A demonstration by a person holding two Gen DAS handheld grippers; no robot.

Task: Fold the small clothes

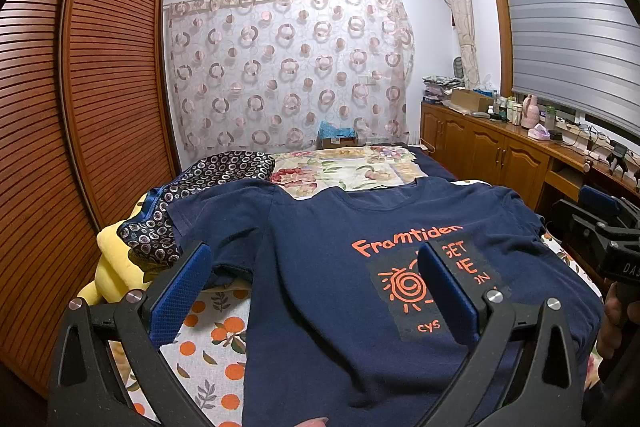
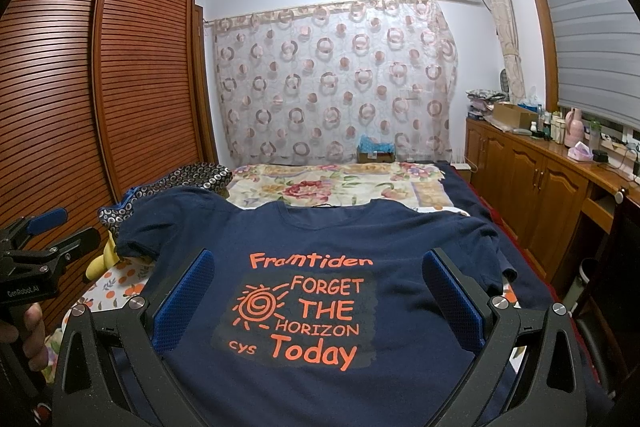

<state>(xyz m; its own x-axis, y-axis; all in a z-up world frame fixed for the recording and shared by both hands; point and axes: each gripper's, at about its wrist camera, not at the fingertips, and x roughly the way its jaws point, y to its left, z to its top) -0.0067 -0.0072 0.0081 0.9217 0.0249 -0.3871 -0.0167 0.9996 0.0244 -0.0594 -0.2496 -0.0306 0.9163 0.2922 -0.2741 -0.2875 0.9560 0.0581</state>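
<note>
Navy cotton T-shirt (image 2: 400,239) lies spread face-up on the bed (image 1: 208,347), neck away from the camera — soft, light, likely to slump unless taken at hem corners or sleeve edges. Left tongs (image 1: 316,291) and right tongs (image 2: 316,303) both gape wide, holding nothing. No containers matter here.

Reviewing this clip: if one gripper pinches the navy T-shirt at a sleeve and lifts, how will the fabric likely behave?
The navy cotton-looking T-shirt with orange print would probably go limp and drape, since it already follows the bumps of the bedding. It looks thin, so likely light. Its left sleeve lies rumpled over the dark ring-patterned pillow, so it may drag there. Both grippers stand open above it.
</note>
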